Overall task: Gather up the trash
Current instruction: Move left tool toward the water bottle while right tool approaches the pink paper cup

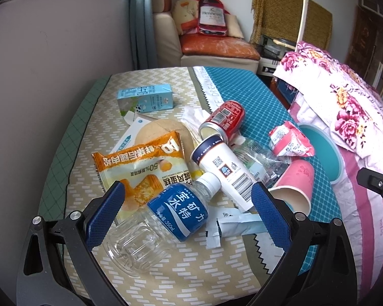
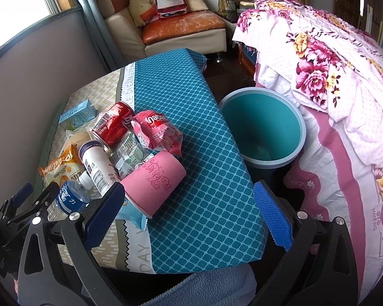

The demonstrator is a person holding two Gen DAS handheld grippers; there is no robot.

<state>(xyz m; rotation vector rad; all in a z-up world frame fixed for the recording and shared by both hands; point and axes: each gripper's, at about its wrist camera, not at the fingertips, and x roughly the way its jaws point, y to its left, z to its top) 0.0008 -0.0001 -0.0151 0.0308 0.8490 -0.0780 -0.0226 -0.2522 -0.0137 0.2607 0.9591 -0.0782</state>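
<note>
Trash lies heaped on the table: a clear water bottle [image 1: 163, 216] with a blue label, an orange snack bag [image 1: 140, 170], a white Aldi cup [image 1: 224, 170], a red can [image 1: 223, 121], a pink paper cup [image 1: 295, 186], a pink wrapper [image 1: 289, 140] and a blue milk carton [image 1: 145, 98]. My left gripper [image 1: 187, 204] is open, its jaws either side of the bottle and just above it. My right gripper [image 2: 189, 207] is open and empty over the table's near edge, its left finger beside the pink cup [image 2: 154, 181]. A teal bin [image 2: 261, 126] stands on the floor right of the table.
A floral quilt [image 2: 332, 81] on the bed crowds the bin from the right. A grey partition [image 1: 51, 76] runs along the table's left side. A sofa [image 2: 181, 30] with cushions stands behind. Torn paper wrappers [image 1: 232, 223] lie near the bottle.
</note>
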